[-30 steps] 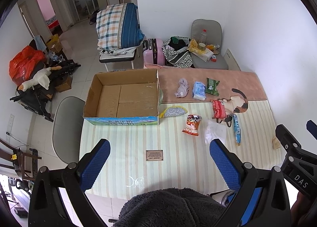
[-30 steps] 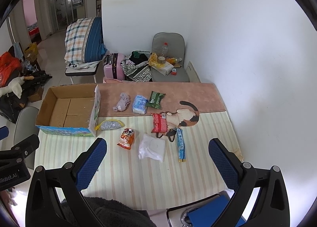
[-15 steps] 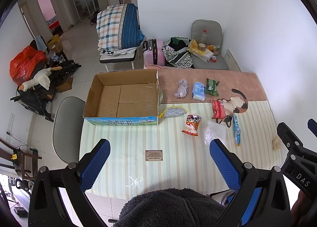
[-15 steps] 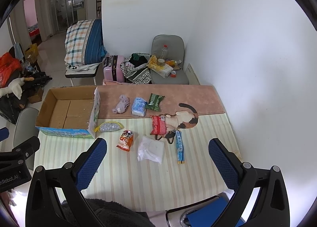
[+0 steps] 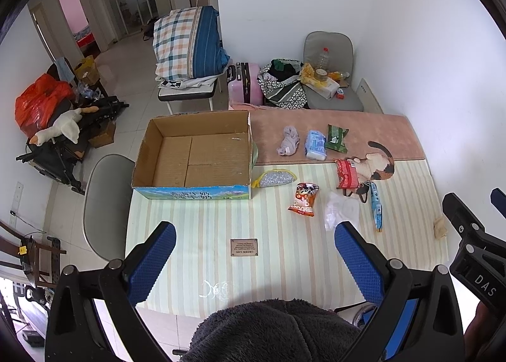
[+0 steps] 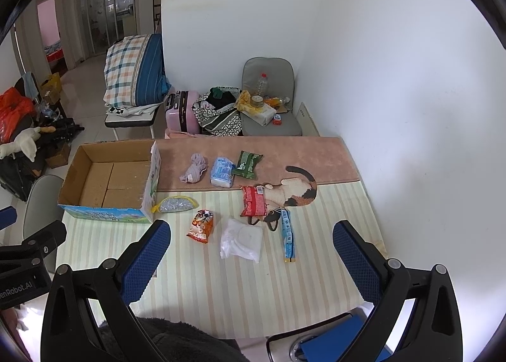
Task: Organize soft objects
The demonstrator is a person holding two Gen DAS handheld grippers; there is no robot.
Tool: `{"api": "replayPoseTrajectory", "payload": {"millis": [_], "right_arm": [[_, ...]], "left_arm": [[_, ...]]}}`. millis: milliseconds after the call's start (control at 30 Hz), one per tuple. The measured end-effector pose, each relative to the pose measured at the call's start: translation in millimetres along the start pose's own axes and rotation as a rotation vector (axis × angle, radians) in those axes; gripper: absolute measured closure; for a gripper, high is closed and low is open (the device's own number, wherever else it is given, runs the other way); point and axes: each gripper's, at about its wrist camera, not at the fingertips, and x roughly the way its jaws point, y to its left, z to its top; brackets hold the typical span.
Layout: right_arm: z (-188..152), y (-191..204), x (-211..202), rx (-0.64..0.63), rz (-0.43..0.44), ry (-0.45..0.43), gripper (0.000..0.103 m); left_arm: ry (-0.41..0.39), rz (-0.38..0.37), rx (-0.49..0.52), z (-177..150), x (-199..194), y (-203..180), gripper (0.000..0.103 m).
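Observation:
An empty cardboard box point(image 5: 193, 156) point(image 6: 109, 183) stands at the table's far left. Beside it lie soft items: a lilac rolled cloth point(image 5: 288, 141) point(image 6: 193, 168), a blue tissue pack point(image 5: 315, 144) point(image 6: 222, 171), a green packet point(image 5: 336, 138) point(image 6: 247, 165), a red packet point(image 5: 345, 173) point(image 6: 253, 201), a silver pouch point(image 5: 274, 177) point(image 6: 174, 204), an orange snack bag point(image 5: 303, 199) point(image 6: 200, 226), a white plastic bag point(image 5: 341, 209) point(image 6: 243, 239) and a blue stick pack point(image 5: 375, 208) point(image 6: 287, 235). My left gripper point(image 5: 254, 259) and right gripper point(image 6: 251, 259) are open and empty, high above the near edge.
A striped mat point(image 5: 205, 235) with a cat-shaped patch point(image 6: 294, 191) covers the table. White wall runs along the right. Grey chairs stand at the left point(image 5: 106, 203) and far end point(image 6: 268, 102), with a pink suitcase point(image 5: 245, 83) and bedding point(image 5: 186, 42) behind.
The right wrist view has drawn back and up a little, so the table items sit slightly higher in frame. The left gripper has barely moved. Both stay open.

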Motion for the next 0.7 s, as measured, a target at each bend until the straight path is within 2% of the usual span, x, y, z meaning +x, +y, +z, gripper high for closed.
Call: {"api": "replayPoseTrajectory", "payload": {"millis": [600,700], "right_arm": [[1.9,0.4,-0.1,0.011,0.002,0.004,0.000],[2.4,-5.0,12.2,0.028,0.003,0.016,0.000]], "left_arm": [[0.004,-0.011,0.009,-0.2,2.8,-12.6,0.000],[-0.039,-0.039,0.003,9.0,10.0,-16.6,0.000]]}}
